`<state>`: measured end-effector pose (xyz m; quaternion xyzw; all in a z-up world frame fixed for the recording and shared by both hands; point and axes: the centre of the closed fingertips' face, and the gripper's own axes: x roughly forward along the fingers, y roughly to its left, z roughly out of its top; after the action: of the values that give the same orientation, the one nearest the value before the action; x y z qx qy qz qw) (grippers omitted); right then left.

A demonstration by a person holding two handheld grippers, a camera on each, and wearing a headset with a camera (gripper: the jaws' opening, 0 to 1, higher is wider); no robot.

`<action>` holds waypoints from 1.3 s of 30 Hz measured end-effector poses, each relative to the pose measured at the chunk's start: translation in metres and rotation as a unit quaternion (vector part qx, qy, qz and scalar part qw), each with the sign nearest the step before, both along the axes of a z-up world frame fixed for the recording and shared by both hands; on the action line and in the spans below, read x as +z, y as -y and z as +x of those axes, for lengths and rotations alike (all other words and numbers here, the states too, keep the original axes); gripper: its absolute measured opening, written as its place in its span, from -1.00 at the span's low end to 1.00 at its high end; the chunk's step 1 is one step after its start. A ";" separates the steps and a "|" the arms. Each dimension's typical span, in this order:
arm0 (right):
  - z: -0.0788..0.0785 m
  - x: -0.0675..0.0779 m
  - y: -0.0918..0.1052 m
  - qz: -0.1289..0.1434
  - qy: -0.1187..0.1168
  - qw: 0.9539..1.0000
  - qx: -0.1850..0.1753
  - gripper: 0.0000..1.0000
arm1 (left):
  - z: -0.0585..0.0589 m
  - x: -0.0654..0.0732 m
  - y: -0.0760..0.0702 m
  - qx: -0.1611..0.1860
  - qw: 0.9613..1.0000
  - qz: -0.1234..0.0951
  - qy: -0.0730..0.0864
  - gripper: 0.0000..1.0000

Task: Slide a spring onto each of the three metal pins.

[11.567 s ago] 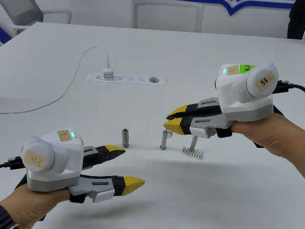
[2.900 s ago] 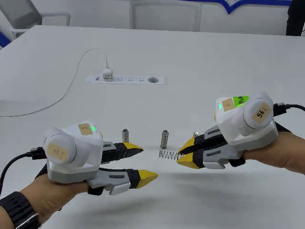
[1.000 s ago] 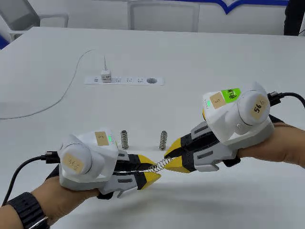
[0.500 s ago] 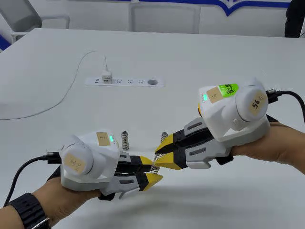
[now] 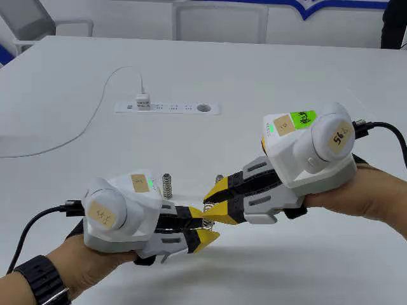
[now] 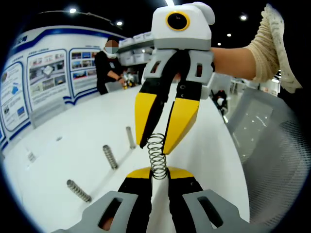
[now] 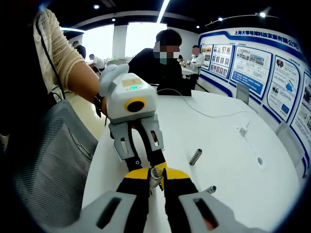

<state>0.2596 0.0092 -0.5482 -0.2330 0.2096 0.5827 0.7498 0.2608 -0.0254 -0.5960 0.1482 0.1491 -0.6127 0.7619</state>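
The black, yellow-tipped left gripper [image 6: 154, 173] is closed on the lower end of a small silver coil spring [image 6: 156, 154]. The spring rises from between the jaws, lifted off the white table [image 5: 254, 82]. The matching black-and-yellow right gripper [image 7: 155, 175] meets it nose to nose, and its jaws pinch the spring's other end, so the coil is held between the two sets of tips. In the head view the two grippers come together low and centre, each in a hand. In the left gripper view, three upright pins stand in a row on the table past the tips. The first is a silver metal pin wearing a spring [image 6: 78, 191], the next is a second sprung pin [image 6: 110, 157], and the farthest is a bare metal pin [image 6: 130, 137]. Further back on the table lies a white power strip [image 5: 168, 107] with a plugged-in white cable [image 5: 95, 111].
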 end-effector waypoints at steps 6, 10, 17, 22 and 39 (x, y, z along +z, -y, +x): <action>0.003 0.001 0.003 -0.001 0.000 1.000 -0.005 -0.77 | 0.001 -0.001 0.000 0.007 1.000 -0.003 -0.003 -0.67; 0.004 0.001 0.007 -0.002 0.000 1.000 -0.010 -0.77 | 0.001 -0.003 -0.002 0.012 1.000 -0.005 -0.007 -0.58; 0.009 0.004 0.016 -0.003 0.003 1.000 -0.022 -0.77 | 0.005 -0.003 -0.010 0.028 0.999 -0.011 -0.015 -0.44; 0.013 0.006 0.023 -0.003 0.007 0.999 -0.032 -0.77 | 0.007 -0.004 -0.014 0.036 0.999 -0.013 -0.018 -0.35; 0.028 0.017 0.051 0.002 0.017 0.997 -0.075 -0.77 | 0.014 -0.008 -0.036 0.067 0.997 -0.017 -0.029 -0.11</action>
<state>0.2877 -0.0416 -0.5317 -0.2253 0.2122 0.5211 0.7954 0.2746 0.0104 -0.6040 0.1071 0.1704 -0.5670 0.7988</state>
